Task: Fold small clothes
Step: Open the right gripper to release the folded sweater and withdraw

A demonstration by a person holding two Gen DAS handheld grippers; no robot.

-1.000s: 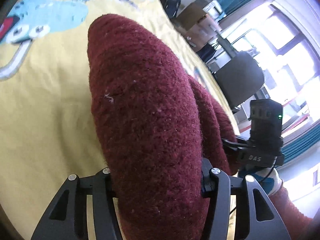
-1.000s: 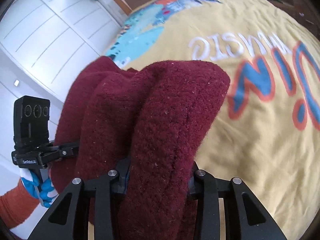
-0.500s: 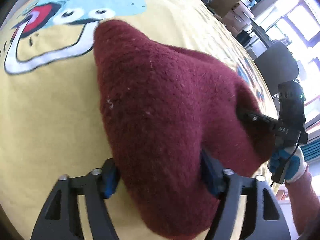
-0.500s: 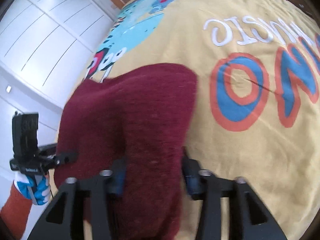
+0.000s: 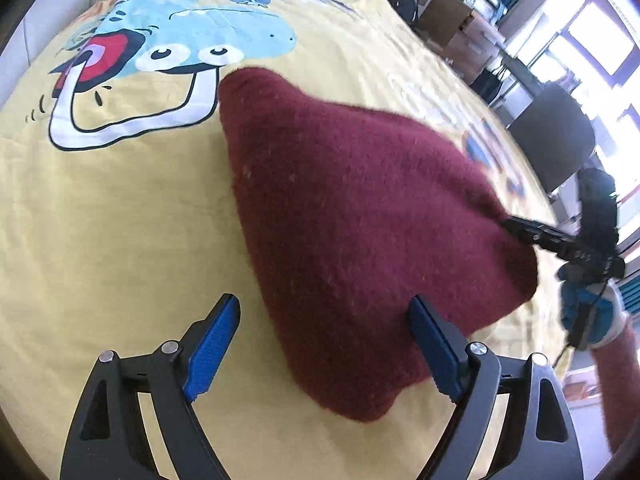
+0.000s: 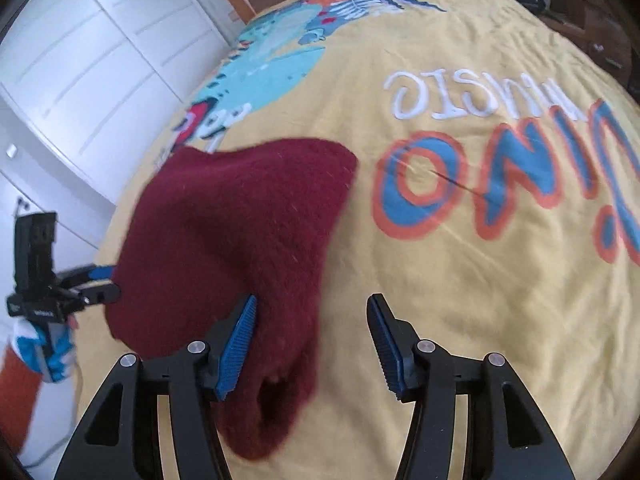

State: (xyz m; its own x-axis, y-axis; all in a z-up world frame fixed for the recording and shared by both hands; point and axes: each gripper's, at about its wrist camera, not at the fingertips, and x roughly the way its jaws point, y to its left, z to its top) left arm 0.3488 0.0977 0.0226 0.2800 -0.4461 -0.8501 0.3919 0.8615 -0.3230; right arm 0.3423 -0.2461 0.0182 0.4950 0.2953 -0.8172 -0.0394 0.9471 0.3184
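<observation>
Yellow dinosaur-print bedspread (image 5: 120,220) in left wrist view carries the maroon knit garment (image 5: 360,220), folded over, left gripper (image 5: 324,344) gaping around its near corner; right wrist view: right gripper (image 6: 312,344) likewise spread, holding nothing, fold seemingly laid, smoothing maybe left.

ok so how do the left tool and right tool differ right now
On the left tool the maroon garment fills most of the gap; on the right tool it sits only at the left finger. The left tool faces the dinosaur print, the right tool the white lettering. Both are open, gripping nothing.
</observation>
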